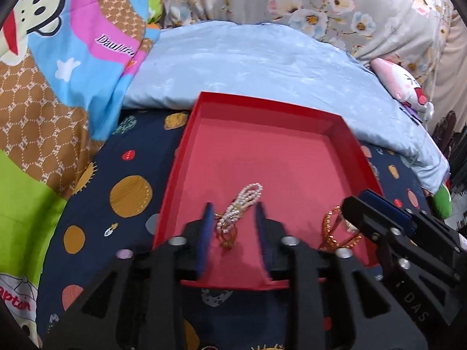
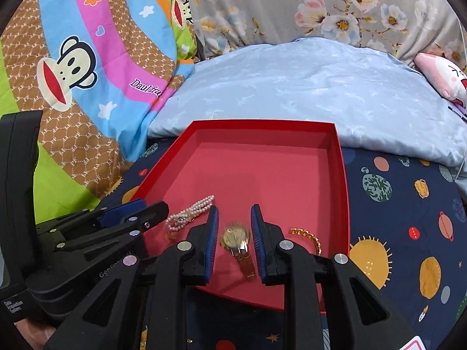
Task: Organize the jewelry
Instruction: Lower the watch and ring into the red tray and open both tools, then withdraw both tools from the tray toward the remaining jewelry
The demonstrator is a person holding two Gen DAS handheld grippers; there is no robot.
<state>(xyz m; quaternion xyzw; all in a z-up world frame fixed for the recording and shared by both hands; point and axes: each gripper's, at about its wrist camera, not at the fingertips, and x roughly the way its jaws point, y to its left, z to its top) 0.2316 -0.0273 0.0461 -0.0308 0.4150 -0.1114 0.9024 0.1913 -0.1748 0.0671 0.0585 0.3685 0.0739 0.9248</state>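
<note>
A shallow red box (image 1: pixel 186 134) (image 2: pixel 341 180) lies on the bed. In it lie a pearl bracelet (image 1: pixel 243 202) (image 2: pixel 189 214) with a gold ring (image 1: pixel 227 237) beside it, a gold watch (image 2: pixel 237 239) and a gold chain bracelet (image 1: pixel 329 230) (image 2: pixel 308 237). My left gripper (image 1: pixel 233 224) (image 2: pixel 154 208) is open, its fingers either side of the pearls and ring. My right gripper (image 2: pixel 233 230) (image 1: pixel 354 204) is open, its fingers either side of the watch face. Neither holds anything.
The box sits on a dark blue planet-print sheet (image 2: pixel 394 218). A light blue pillow (image 1: pixel 248 64) lies behind it, a colourful monkey-print quilt (image 1: pixel 58 73) to the left, a floral cloth (image 2: pixel 321 8) at the back and a pink plush toy (image 1: pixel 402 84) at the right.
</note>
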